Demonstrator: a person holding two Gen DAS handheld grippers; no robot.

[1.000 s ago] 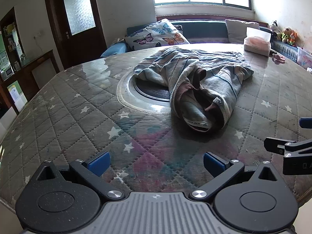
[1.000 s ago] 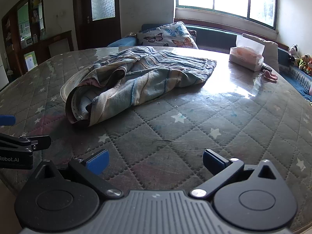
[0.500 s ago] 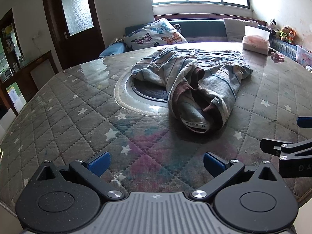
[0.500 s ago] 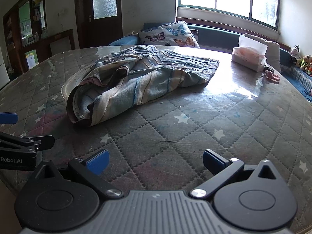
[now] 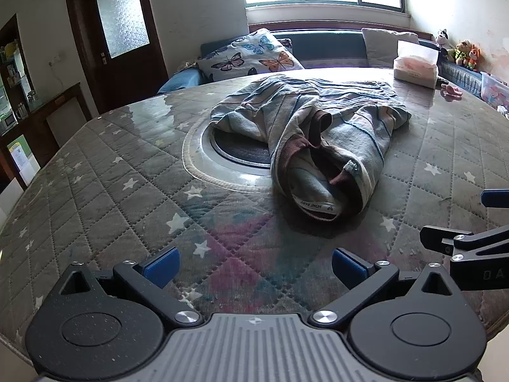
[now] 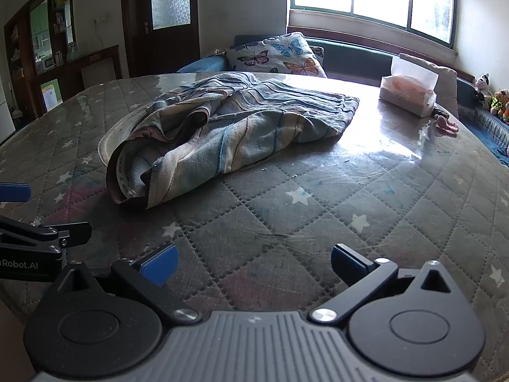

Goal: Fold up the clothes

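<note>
Blue-padded jaws of the left gripper (image 5: 253,265) stand wide apart at the bottom of the left wrist view, holding nothing. The right gripper (image 6: 253,264) shows the same state at the bottom of its own view: jaws apart, empty. Both hover above the near edge of the quilted, star-patterned counter (image 6: 366,222). Beyond them, at frame centre, the striped garment (image 5: 318,140) lies crumpled in a heap, partly covering a round inset plate (image 5: 235,151). A tissue box (image 6: 408,95) stands in the upper right, well apart from the garment.

Step in hand, by judgement: approach, before any grasp. The next move calls for each gripper to reach a separate edge of the garment, close on it, and spread the cloth flat before folding.
</note>
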